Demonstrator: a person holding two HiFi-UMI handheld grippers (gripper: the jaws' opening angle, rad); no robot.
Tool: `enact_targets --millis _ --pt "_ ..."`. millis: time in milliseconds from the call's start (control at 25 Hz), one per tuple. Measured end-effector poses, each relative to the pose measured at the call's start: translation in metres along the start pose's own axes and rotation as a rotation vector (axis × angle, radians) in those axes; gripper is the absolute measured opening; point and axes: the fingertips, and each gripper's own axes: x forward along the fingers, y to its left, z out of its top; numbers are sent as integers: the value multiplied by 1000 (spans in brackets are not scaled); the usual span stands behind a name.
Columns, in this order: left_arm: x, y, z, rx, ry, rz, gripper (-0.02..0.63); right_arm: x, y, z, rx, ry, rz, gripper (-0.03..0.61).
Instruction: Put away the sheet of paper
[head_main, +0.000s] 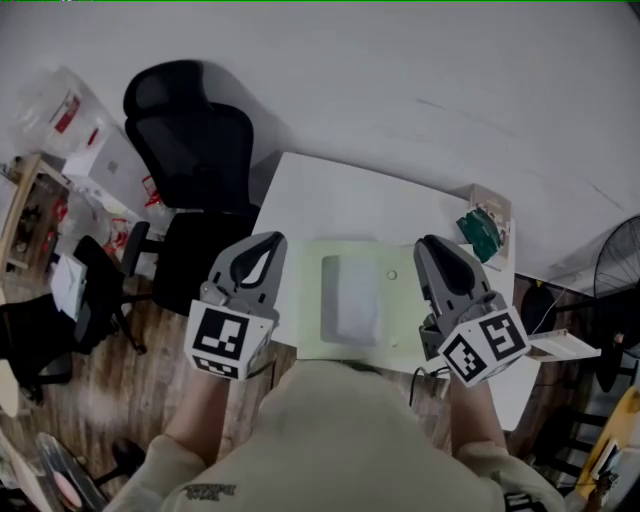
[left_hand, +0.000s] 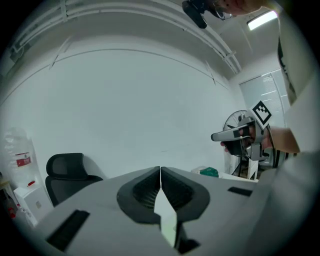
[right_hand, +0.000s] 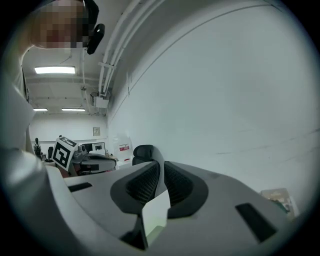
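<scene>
A pale green sheet (head_main: 350, 300), with a lighter rectangular patch in its middle, hangs flat over the near part of the white table (head_main: 340, 200). I hold it at both sides. My left gripper (head_main: 270, 243) is at its left edge; in the left gripper view its jaws (left_hand: 160, 171) are closed, with the sheet's edge (left_hand: 167, 217) pinched between the pads. My right gripper (head_main: 430, 246) is at the right edge; in the right gripper view its jaws (right_hand: 161, 165) stand almost together, with a corner of the sheet (right_hand: 155, 215) gripped low between the pads.
A black office chair (head_main: 195, 150) stands off the table's left side. A small box with a green object (head_main: 485, 230) sits at the table's far right corner. A fan (head_main: 615, 270) stands at the right, and shelves with clutter (head_main: 40, 200) at the left.
</scene>
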Motion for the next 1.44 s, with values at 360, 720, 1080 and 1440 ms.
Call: enact_targets --millis 360,720,1080,1440 --pt "-19 1 40 34 -81 66 21 -26 12 56 -60 -149 -26 23" --pt "-25 6 49 10 -105 93 21 -41 26 89 -112 -240 18 23" --pt "-23 1 44 26 -85 98 21 -32 14 63 -51 -202 -6 23" --pt "-24 -2 41 32 -63 117 21 -28 12 54 -11 -174 34 23"
